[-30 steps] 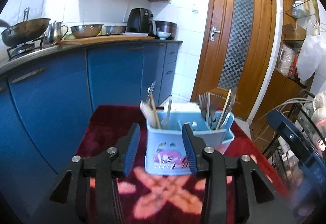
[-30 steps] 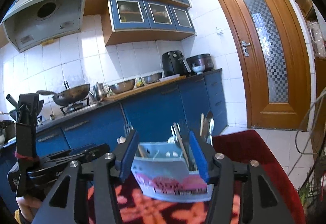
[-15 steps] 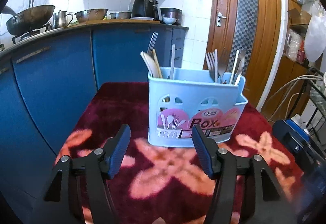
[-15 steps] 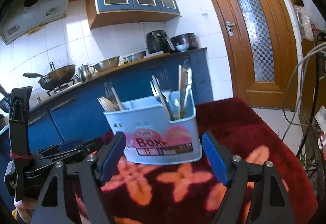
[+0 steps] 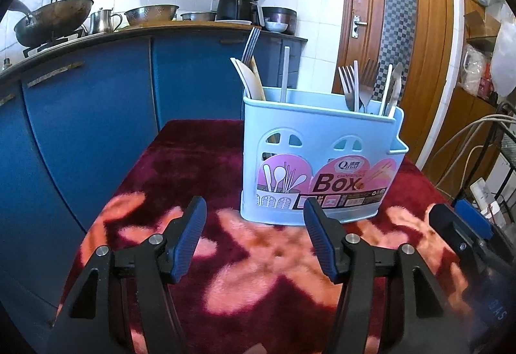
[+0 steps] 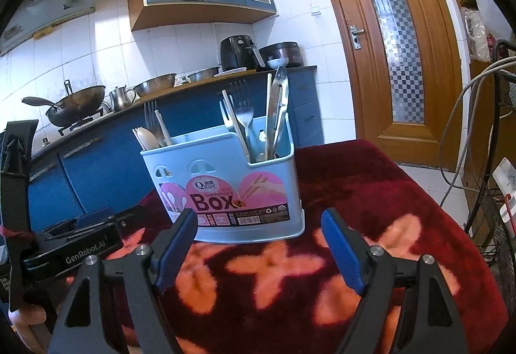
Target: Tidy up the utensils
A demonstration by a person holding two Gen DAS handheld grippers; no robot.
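A light blue utensil box (image 5: 322, 160) labelled "Box" stands upright on a red floral cloth (image 5: 200, 167). Its left compartment holds a wooden spoon (image 5: 250, 80) and a fork; its right compartment holds forks (image 5: 350, 86) and other metal pieces. The box also shows in the right wrist view (image 6: 225, 186), with forks (image 6: 240, 118) and tongs (image 6: 277, 105) in its right compartment. My left gripper (image 5: 253, 236) is open and empty, just in front of the box. My right gripper (image 6: 258, 246) is open and empty, also in front of the box.
Blue kitchen cabinets (image 5: 96, 96) stand close behind and left of the table. A counter carries a wok (image 5: 54, 15), bowls and an air fryer (image 5: 238, 4). A wooden door (image 5: 400, 31) is behind. A wire rack (image 6: 496, 192) and cables sit to the right.
Both grippers have drawn back and lowered away from the box, and their jaws have opened wider. The box stays on the cloth.
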